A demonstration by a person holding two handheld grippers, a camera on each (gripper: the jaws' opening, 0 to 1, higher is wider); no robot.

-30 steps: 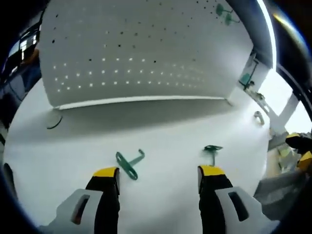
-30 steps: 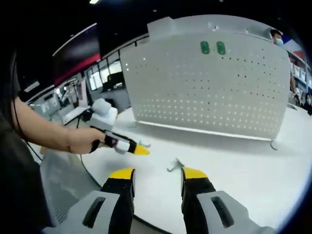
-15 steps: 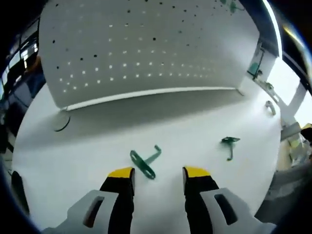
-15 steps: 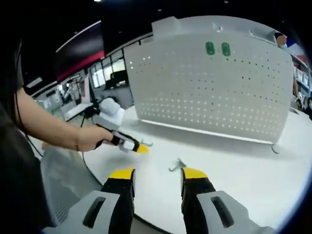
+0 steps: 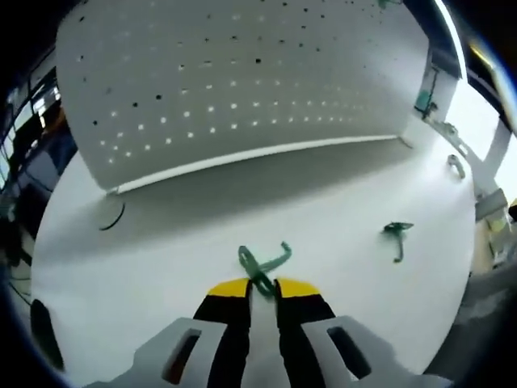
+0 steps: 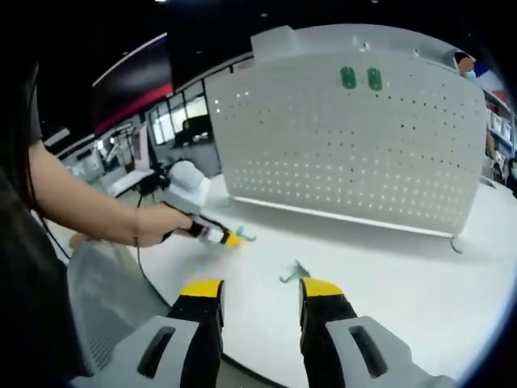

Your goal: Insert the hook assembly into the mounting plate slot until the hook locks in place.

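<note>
Closing on the first pick: the left gripper [image 5: 262, 284] has its yellow-tipped jaws drawn nearly together about the base of the green bent-metal hook [image 5: 262, 266] lying on the white round table [image 5: 161, 250]. Whether the jaws truly bear on the metal cannot be told from the left gripper view; the contact sits right at the tips.

The right gripper [image 6: 252, 288] stands released, jaws well apart, empty, near the table's front edge. A second green hook [image 5: 397, 235] lies well apart to the side; in the right gripper view it appears as a small piece [image 6: 292, 273] just beyond the right jaw.

The white perforated mounting panel [image 6: 355, 145] stands upright at the far side of the table, with two green tabs [image 6: 360, 78] near its top.

Judgement: the task is at the grasp stage, insertion not begun. The next move calls for a firm clamp, a lift clear of the table, and turning the hook's tabs toward a panel slot.

Hard to make out: the hook's tab end, the slot shape, and the small bracket [image 5: 456, 166] at the panel's foot.
</note>
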